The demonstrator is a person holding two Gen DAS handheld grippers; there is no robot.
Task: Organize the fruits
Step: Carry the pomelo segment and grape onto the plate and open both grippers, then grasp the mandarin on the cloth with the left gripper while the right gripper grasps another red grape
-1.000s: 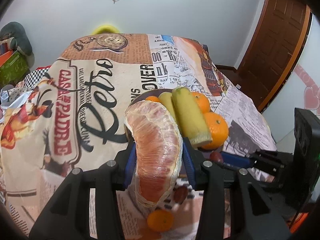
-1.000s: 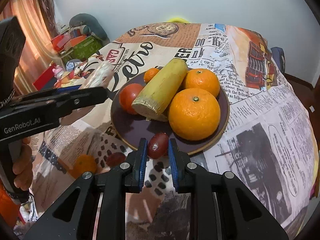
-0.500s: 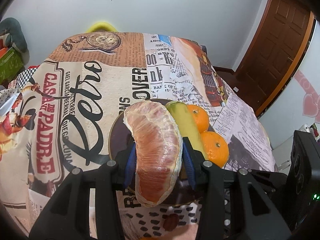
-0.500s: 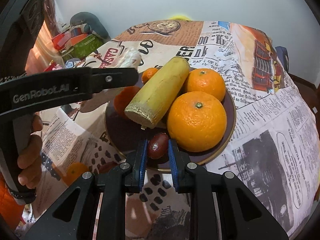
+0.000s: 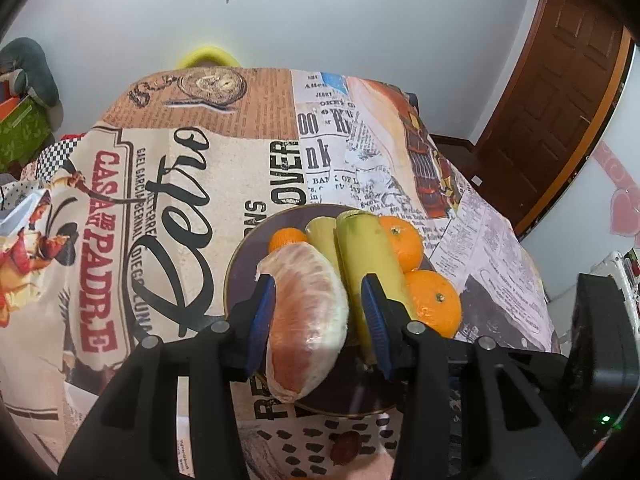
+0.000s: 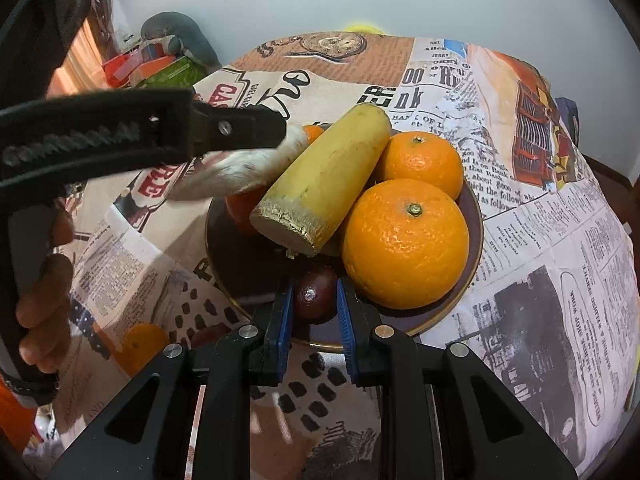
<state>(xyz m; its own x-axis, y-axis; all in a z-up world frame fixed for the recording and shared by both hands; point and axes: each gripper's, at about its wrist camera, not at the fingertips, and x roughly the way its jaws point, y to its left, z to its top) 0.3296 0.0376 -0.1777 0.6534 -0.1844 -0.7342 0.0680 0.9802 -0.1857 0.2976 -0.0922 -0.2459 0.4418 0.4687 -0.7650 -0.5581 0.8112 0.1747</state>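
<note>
A dark plate (image 6: 474,216) (image 5: 236,264) holds two oranges (image 6: 406,244), a yellow cane piece (image 6: 324,182) and a small tangerine (image 5: 286,237). My left gripper (image 5: 318,318) has opened over the plate's left side; the wrapped pomelo segment (image 5: 306,320) leans on its left finger with a gap at the right. The segment also shows in the right wrist view (image 6: 236,168). My right gripper (image 6: 314,308) is shut on a small dark red fruit (image 6: 314,294) over the plate's near rim.
A small orange (image 6: 142,346) and a dark red fruit (image 5: 344,446) lie on the printed tablecloth in front of the plate. A door (image 5: 560,92) stands at the right. Boxes and clutter (image 6: 152,62) sit beyond the table's left edge.
My left gripper moved right and down over the plate and its jaws widened around the pomelo segment. My right gripper carried the dark red fruit forward over the plate's rim.
</note>
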